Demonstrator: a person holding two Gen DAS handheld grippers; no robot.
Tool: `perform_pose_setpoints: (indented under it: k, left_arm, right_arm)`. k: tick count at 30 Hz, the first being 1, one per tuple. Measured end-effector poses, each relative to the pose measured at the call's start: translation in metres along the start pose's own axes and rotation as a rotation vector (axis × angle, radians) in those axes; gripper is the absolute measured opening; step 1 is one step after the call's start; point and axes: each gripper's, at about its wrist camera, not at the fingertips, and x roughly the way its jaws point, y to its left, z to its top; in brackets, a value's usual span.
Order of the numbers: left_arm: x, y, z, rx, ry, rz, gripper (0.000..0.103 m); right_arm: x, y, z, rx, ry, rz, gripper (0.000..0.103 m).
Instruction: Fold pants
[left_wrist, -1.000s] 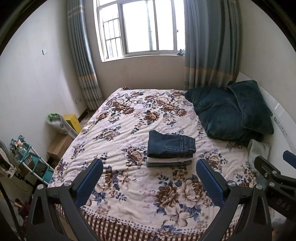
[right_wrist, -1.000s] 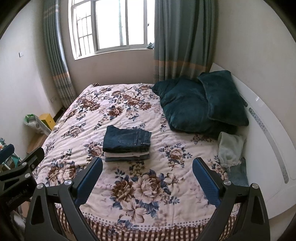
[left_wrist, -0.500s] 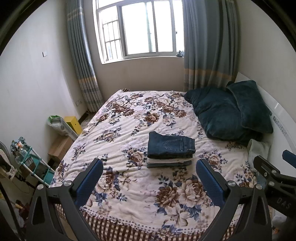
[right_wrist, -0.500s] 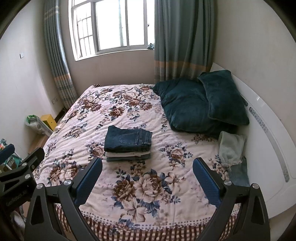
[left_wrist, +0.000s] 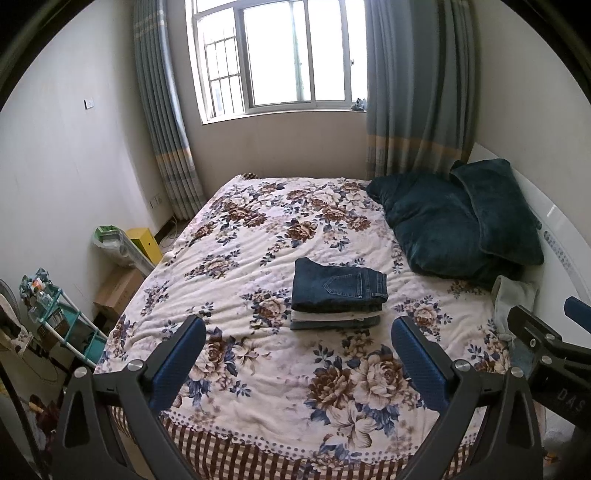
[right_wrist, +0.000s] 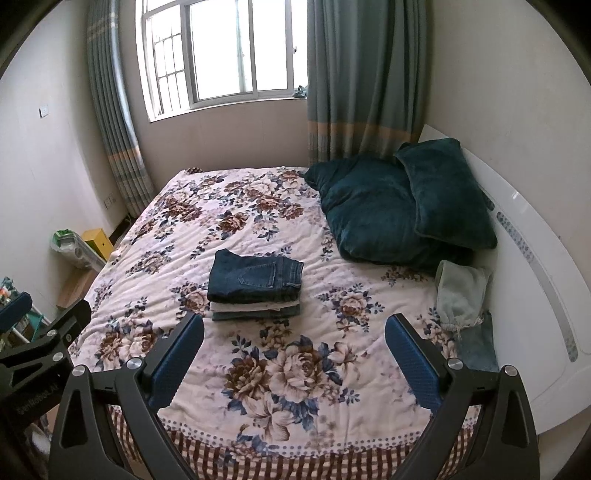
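A stack of folded pants (left_wrist: 338, 293) lies in the middle of the floral bed, dark blue jeans on top, a pale pair and a grey-blue pair under them. It also shows in the right wrist view (right_wrist: 255, 288). My left gripper (left_wrist: 297, 360) is open and empty, held back over the bed's near edge, well short of the stack. My right gripper (right_wrist: 293, 356) is open and empty too, beside the left one. A crumpled pale green garment (right_wrist: 460, 295) and a light denim piece (right_wrist: 478, 345) lie by the headboard at the right.
Two dark teal pillows (left_wrist: 458, 225) lean on the white headboard (right_wrist: 532, 266) at the right. The floral bedspread (left_wrist: 258, 240) covers the bed. On the floor at the left are a teal rack (left_wrist: 61, 325), a cardboard box (left_wrist: 118, 288) and a yellow box (left_wrist: 144, 242).
Both views have shifted slightly, so the stack sits a little higher and nearer. The stack and both open grippers are otherwise unchanged.
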Motion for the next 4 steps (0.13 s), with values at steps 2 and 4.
perform_pose_setpoints:
  k: [2, 4]
  left_arm:
    - [-0.0014, -0.0021, -0.0018, 0.002, -0.007, 0.005, 0.103]
    - [-0.0022, -0.0038, -0.0028, 0.001, -0.010, 0.004, 0.103]
  right_arm:
    - [-0.0031, -0.0013, 0.0000, 0.002, 0.001, -0.001, 0.100]
    - [-0.0020, -0.0009, 0.0000, 0.001, -0.001, 0.001, 0.100]
